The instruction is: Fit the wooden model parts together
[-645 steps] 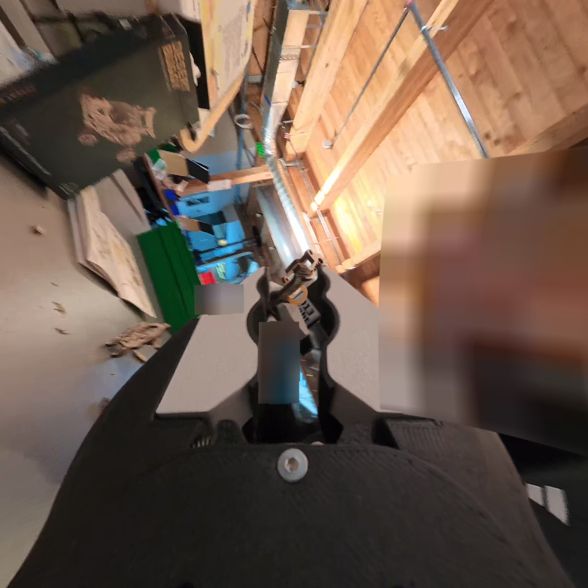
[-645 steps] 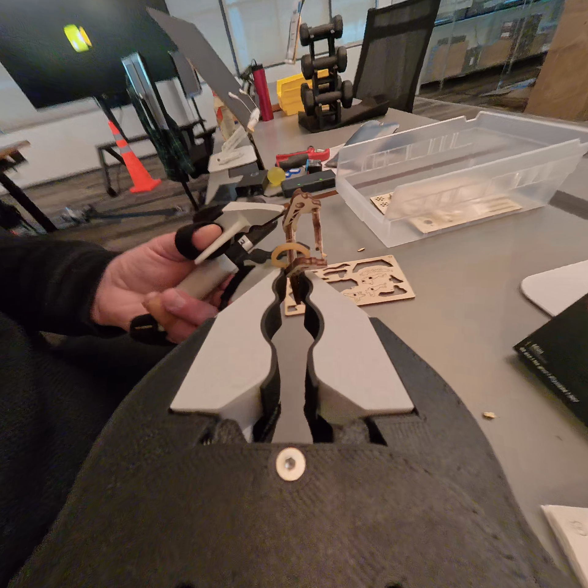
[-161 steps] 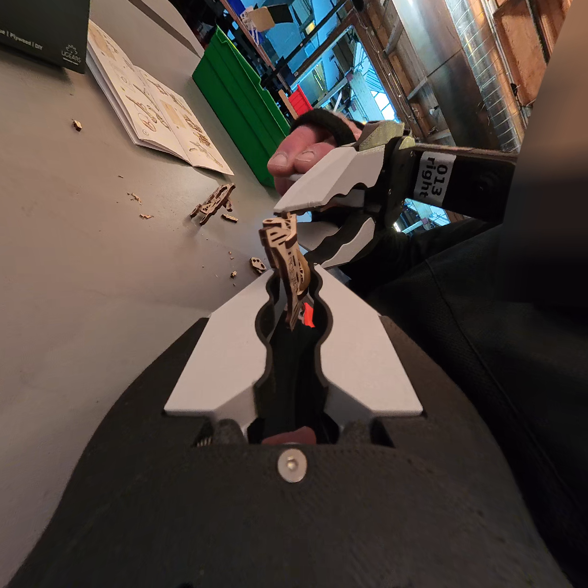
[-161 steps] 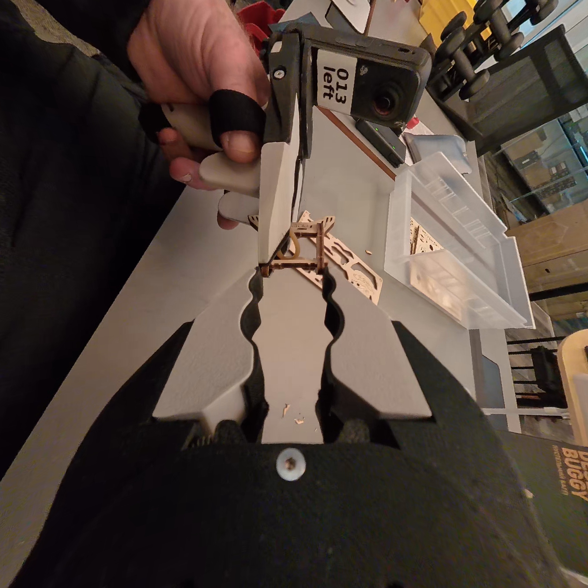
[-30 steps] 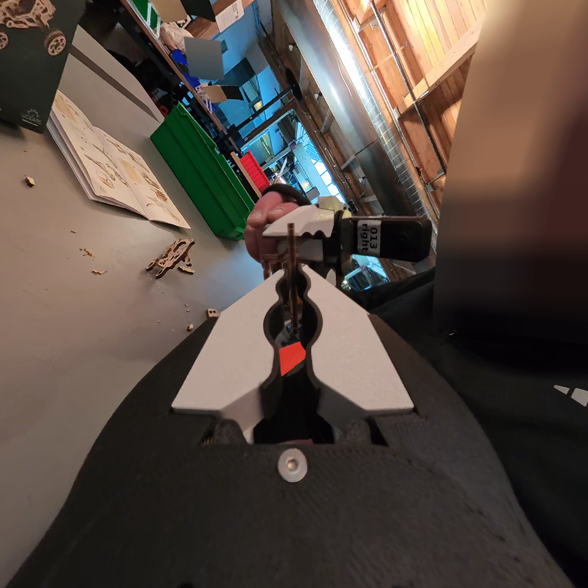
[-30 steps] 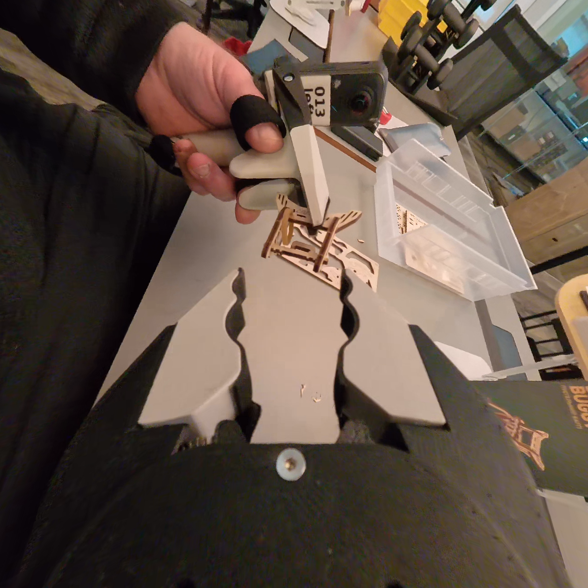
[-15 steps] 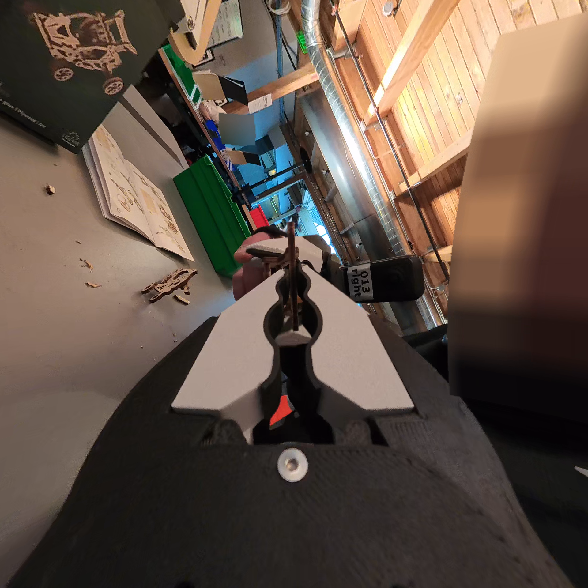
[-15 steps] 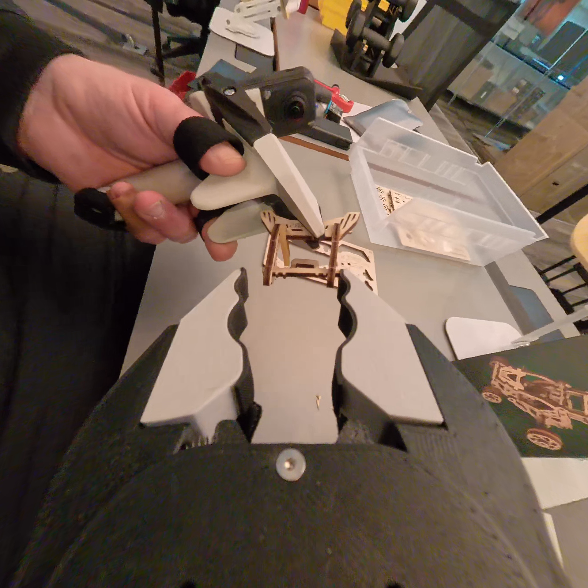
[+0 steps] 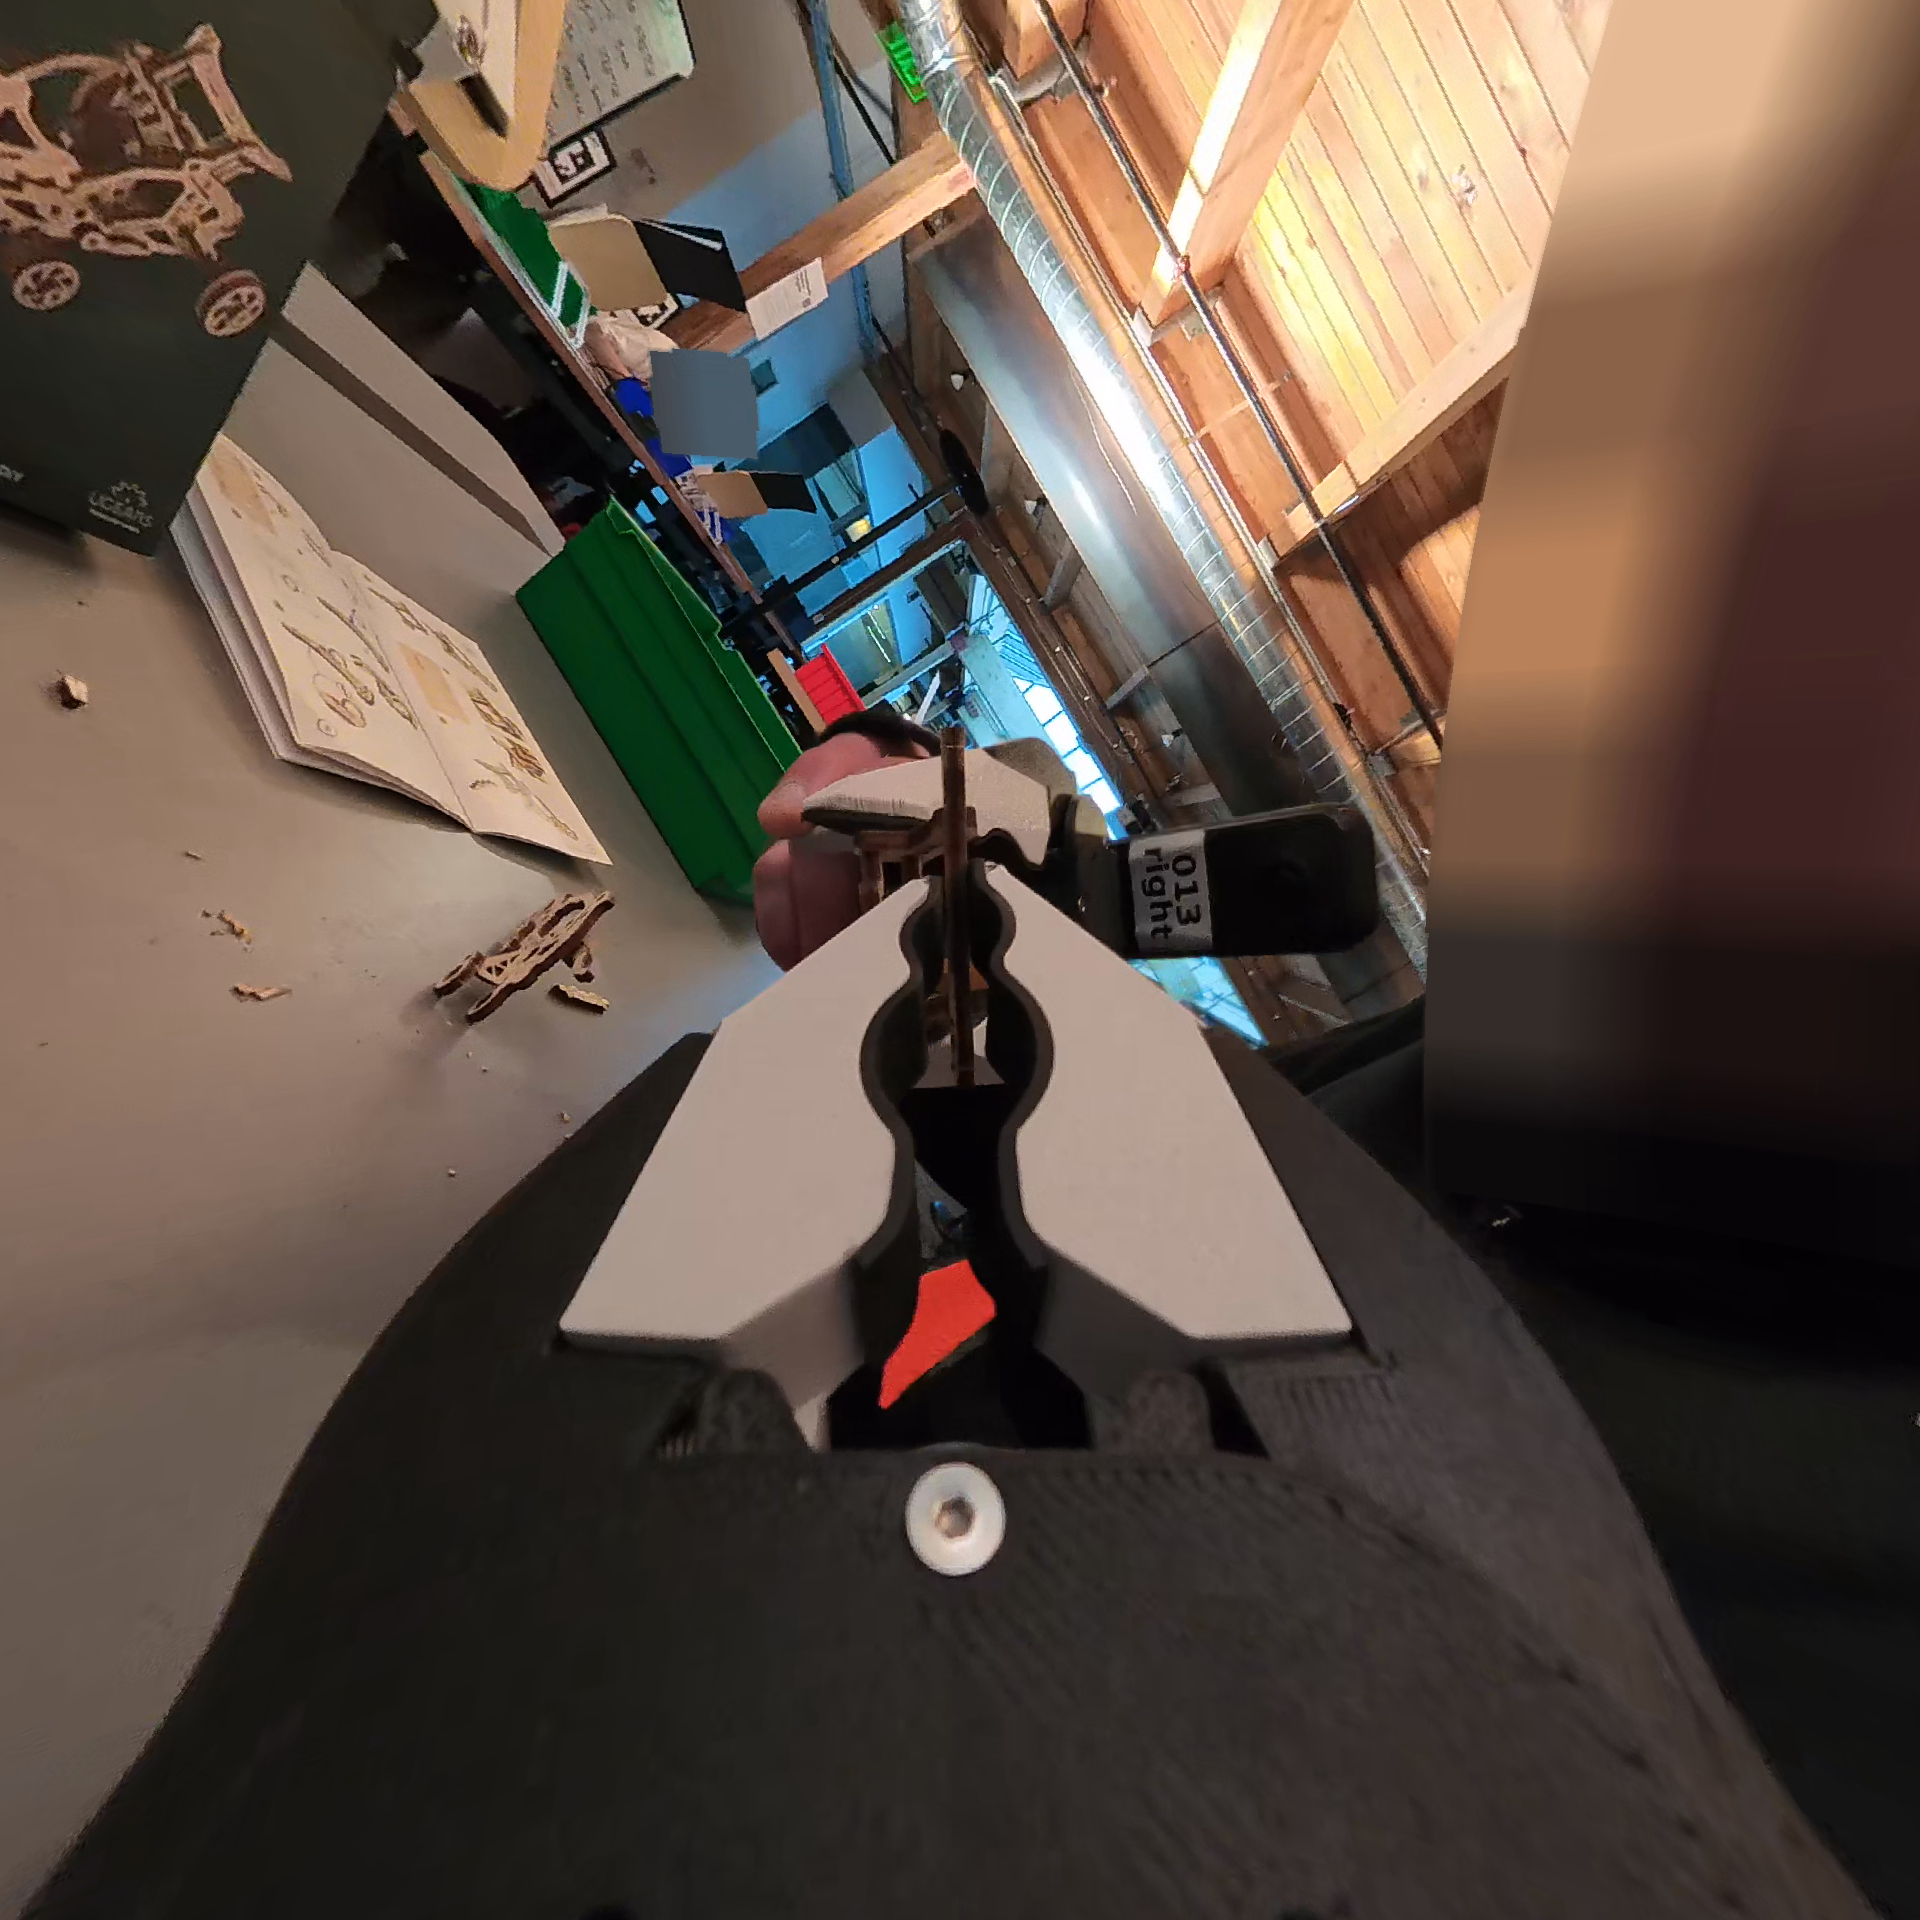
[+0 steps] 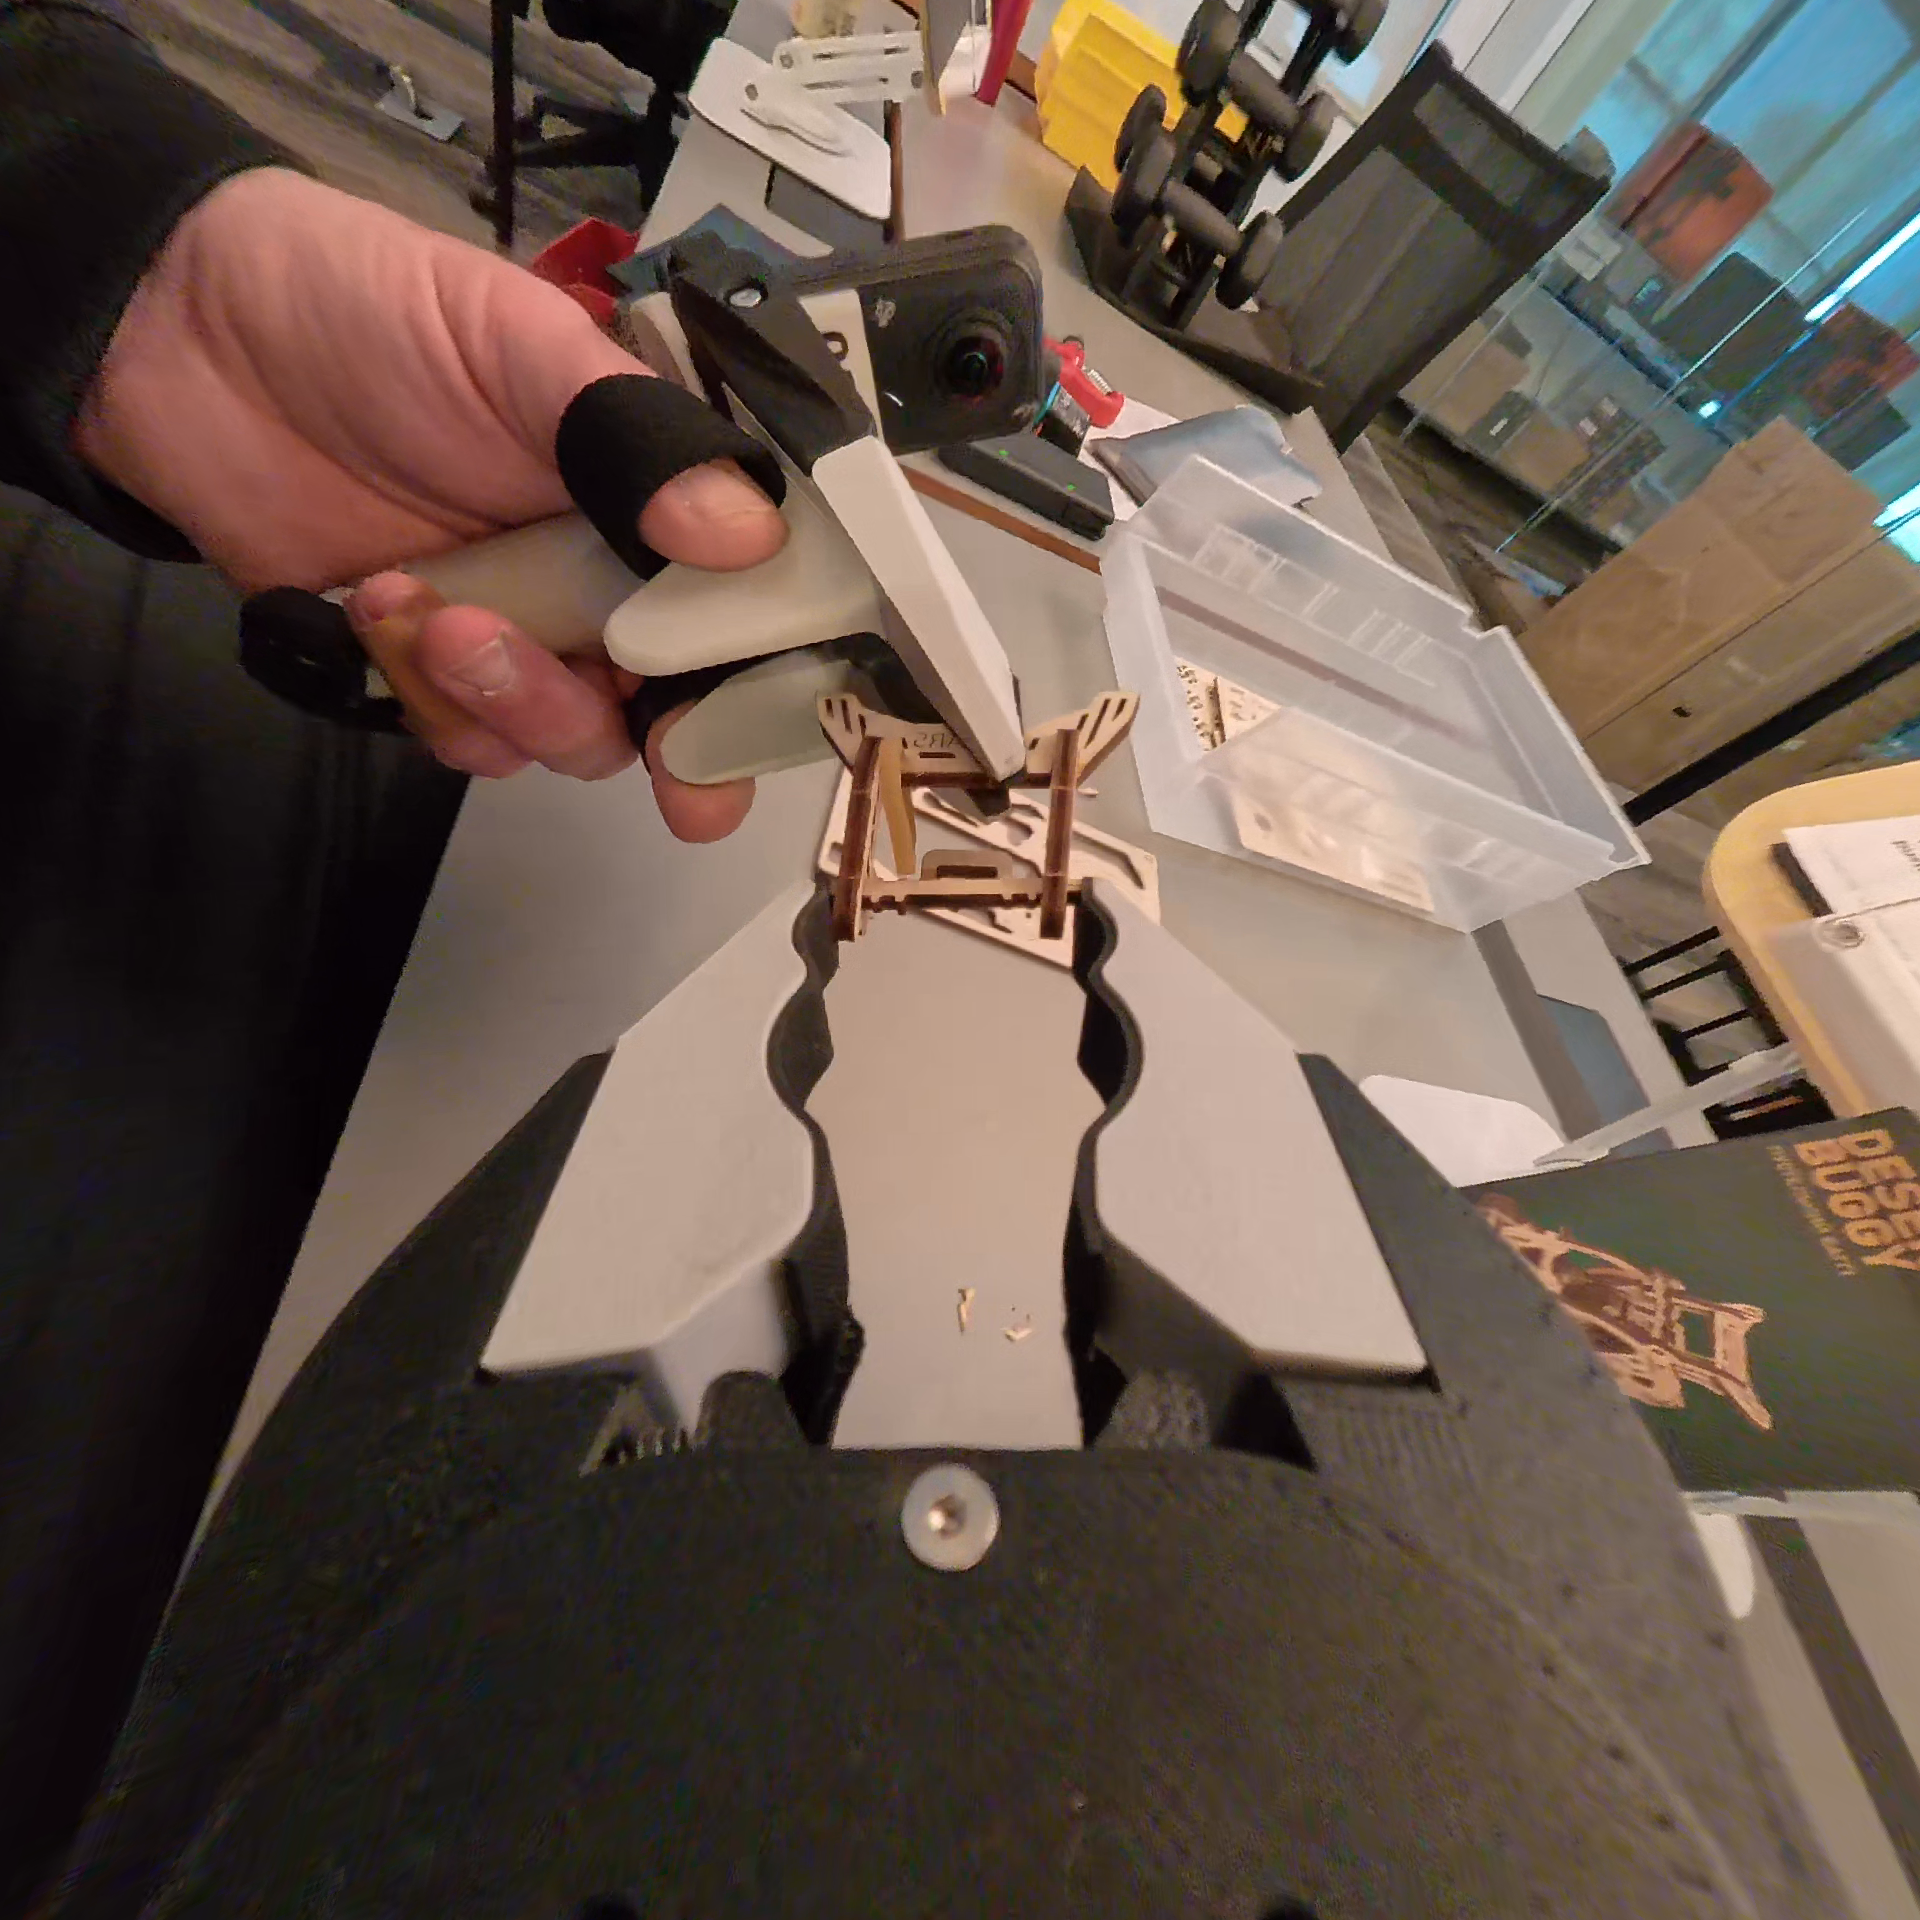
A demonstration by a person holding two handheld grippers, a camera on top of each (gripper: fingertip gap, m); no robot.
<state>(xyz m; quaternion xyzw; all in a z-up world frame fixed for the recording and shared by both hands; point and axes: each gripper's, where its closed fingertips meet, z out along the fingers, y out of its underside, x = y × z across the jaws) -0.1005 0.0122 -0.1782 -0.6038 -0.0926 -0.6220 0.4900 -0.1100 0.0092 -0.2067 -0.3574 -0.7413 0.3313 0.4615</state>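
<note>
The left gripper (image 9: 951, 914) has its fingers pressed tight on a thin part of the wooden model (image 10: 956, 821). In the left wrist view the model (image 9: 951, 883) shows edge-on, a thin strip standing straight up in the narrow gap at the tips. In the right wrist view this gripper (image 10: 992, 774) comes down from the upper left, held by a hand (image 10: 343, 416), and its tips pinch the top bar of the little frame.

The right gripper (image 10: 961, 914) has its fingers spread wide. The bottom bar of the model lies right between the two tips. Its left end seems to touch the left tip, and its right end is just beside the right tip, but I cannot tell if they squeeze it. In the left wrist view this gripper (image 9: 914, 821) sits just behind the model.

The model is held up in the air above the gray table (image 10: 582, 935). A flat wooden sheet (image 10: 1101, 883) with cut-out shapes lies on the table right under it. A clear plastic tray (image 10: 1351, 727) sits to the right, close by. A dark box (image 10: 1714, 1299) lies near the right edge. On the other side are an open booklet (image 9: 384, 675), a small wooden piece (image 9: 530, 951) and some chips. There is bare table near the person's side.
</note>
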